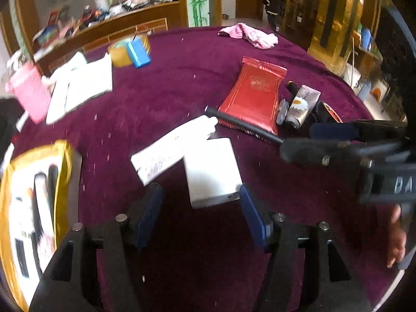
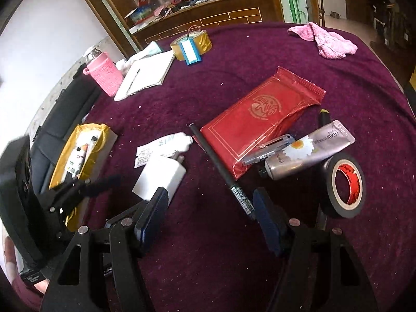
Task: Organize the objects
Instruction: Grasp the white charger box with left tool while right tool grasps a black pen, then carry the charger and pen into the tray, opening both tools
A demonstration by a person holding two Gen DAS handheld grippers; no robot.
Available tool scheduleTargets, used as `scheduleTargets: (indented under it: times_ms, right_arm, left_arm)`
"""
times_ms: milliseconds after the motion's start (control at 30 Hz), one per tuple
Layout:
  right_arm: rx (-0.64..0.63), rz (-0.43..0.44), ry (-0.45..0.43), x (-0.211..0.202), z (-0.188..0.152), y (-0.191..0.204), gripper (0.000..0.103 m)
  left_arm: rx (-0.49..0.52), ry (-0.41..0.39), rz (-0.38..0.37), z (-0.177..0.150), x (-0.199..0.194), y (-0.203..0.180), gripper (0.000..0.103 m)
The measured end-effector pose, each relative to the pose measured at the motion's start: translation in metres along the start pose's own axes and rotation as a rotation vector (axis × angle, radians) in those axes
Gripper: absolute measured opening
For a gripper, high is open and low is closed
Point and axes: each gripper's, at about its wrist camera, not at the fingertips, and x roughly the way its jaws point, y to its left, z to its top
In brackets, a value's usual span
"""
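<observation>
Nearest, the left tool (image 1: 201,215) hovers open and empty just before a smooth white box (image 1: 212,169) on the plush purple surface (image 1: 161,98). The right tool (image 2: 210,213), also open and empty, flanks a slim black comb (image 2: 221,169). Beyond lie a glossy red packet (image 2: 260,130) and a gold-lined box (image 2: 78,153) at the left. Likely step: reaching to pick; next, closing squarely on the white box.

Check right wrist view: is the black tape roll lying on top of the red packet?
No. The black tape roll sits on the purple cloth, apart from the red packet, beside the silver tube.
</observation>
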Motion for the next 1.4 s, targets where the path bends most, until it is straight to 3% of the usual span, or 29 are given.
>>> scheduleTargets:
  times_ms: [333, 433, 633, 700, 767, 933, 1000, 1067, 1100, 1233, 1400]
  right_arm:
    - [0.026, 0.001, -0.018, -0.002, -0.001, -0.013, 0.062]
    - [0.034, 0.004, -0.028, -0.004, -0.001, -0.017, 0.062]
    - [0.048, 0.008, -0.022, -0.002, -0.001, -0.022, 0.062]
    - [0.049, 0.01, -0.02, 0.0, -0.001, -0.022, 0.062]
    - [0.04, 0.001, -0.015, 0.003, 0.0, -0.02, 0.062]
    - [-0.017, -0.123, 0.021, 0.023, 0.003, -0.007, 0.06]
    - [-0.032, -0.17, 0.031, 0.031, 0.004, -0.003, 0.038]
    - [-0.05, -0.227, 0.022, 0.035, 0.004, 0.0, 0.024]
    - [-0.051, -0.215, 0.027, 0.035, 0.004, 0.001, 0.02]
    - [-0.082, -0.2, 0.057, 0.029, -0.006, 0.007, 0.014]
    - [-0.11, -0.122, 0.14, 0.012, -0.037, 0.015, 0.01]
  left_arm:
    - [-0.09, -0.018, -0.067, 0.008, 0.004, 0.012, 0.062]
    - [-0.118, 0.008, -0.091, 0.015, 0.015, 0.011, 0.065]
    - [-0.097, 0.069, -0.032, 0.022, 0.043, -0.005, 0.065]
    - [-0.102, 0.041, -0.031, 0.016, 0.041, -0.004, 0.061]
    - [-0.116, 0.031, -0.039, 0.011, 0.036, 0.001, 0.048]
    - [-0.146, 0.043, -0.07, -0.009, 0.017, 0.016, 0.044]
    - [-0.15, 0.046, -0.076, -0.022, 0.008, 0.019, 0.044]
    - [-0.161, 0.049, -0.088, -0.032, 0.001, 0.02, 0.044]
    - [-0.163, 0.051, -0.093, -0.037, -0.002, 0.02, 0.044]
    - [-0.151, 0.049, -0.09, -0.048, -0.01, 0.017, 0.044]
    - [-0.139, 0.047, -0.076, -0.044, -0.007, 0.014, 0.045]
